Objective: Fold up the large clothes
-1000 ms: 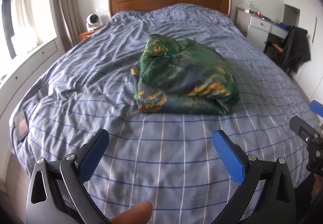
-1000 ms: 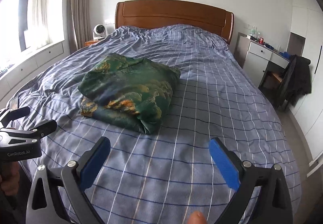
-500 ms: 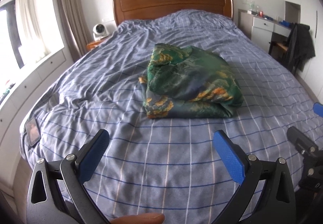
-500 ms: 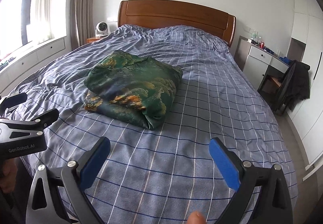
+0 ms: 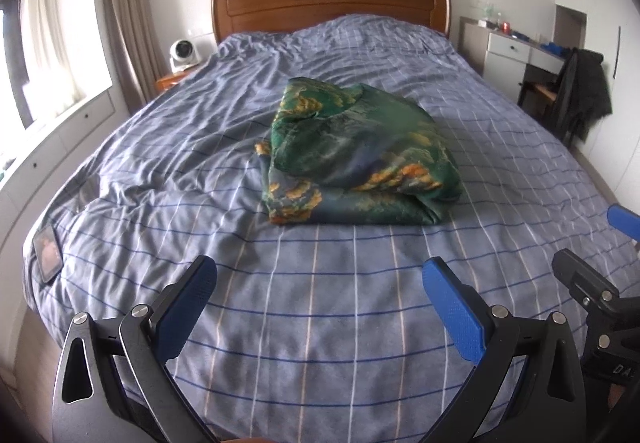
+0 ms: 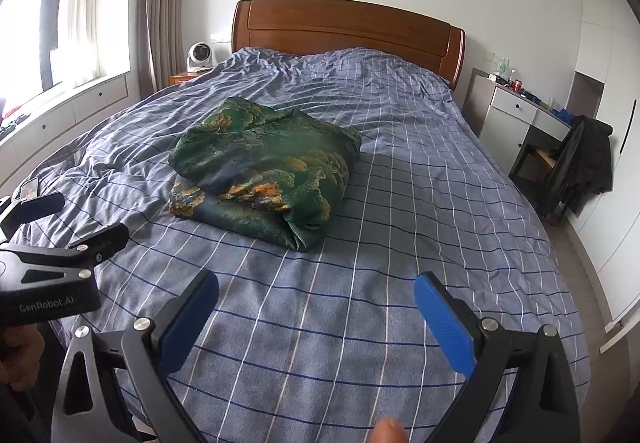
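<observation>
Surface: blue checked duvet [image 5: 320, 323] covering a wide bed, creased toward the pillows.
Left gripper [image 5: 320, 307]: nearest the lens, blue pads spread wide, nothing between them, held over the foot of the bed.
Right gripper [image 6: 316, 311]: likewise released, empty, above the bed's near end; a fingertip [image 6: 390, 431] shows at the bottom edge.
Folded garment [image 5: 356, 159]: green cloth with orange-gold print, lying in a thick bundle mid-bed, well apart from both grippers.
Phone [image 5: 47, 258]: on the bed's left edge.
Headboard [image 5: 332, 3]: brown wood, against the white wall.
Fan [image 6: 200, 57]: white, on the nightstand beside the headboard.
Desk [image 6: 520, 115]: white, right side, with a dark jacket [image 6: 584, 163] draped on its chair.
</observation>
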The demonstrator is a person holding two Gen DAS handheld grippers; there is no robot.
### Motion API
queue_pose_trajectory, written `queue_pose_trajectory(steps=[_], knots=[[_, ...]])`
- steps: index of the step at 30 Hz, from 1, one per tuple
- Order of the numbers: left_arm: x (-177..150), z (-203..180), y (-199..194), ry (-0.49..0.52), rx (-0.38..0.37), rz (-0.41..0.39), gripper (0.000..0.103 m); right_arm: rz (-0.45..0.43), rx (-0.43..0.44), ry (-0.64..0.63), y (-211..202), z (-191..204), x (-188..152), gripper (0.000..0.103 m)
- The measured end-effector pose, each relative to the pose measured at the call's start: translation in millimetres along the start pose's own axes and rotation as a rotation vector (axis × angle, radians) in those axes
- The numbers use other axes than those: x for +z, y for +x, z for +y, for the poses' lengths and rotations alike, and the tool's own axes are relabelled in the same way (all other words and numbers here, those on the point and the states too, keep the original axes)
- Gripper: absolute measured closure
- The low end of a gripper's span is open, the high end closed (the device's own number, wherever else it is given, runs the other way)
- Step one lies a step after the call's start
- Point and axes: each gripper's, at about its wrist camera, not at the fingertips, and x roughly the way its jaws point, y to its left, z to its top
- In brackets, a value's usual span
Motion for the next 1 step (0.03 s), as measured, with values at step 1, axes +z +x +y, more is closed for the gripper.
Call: queue_pose_trajectory(steps=[1], knots=[[-0.4,-1.2,-0.4,0.006,0.006,-0.003,0.000,0.002,0.000,0.002,0.3,-0.6,-0.8,0.003]])
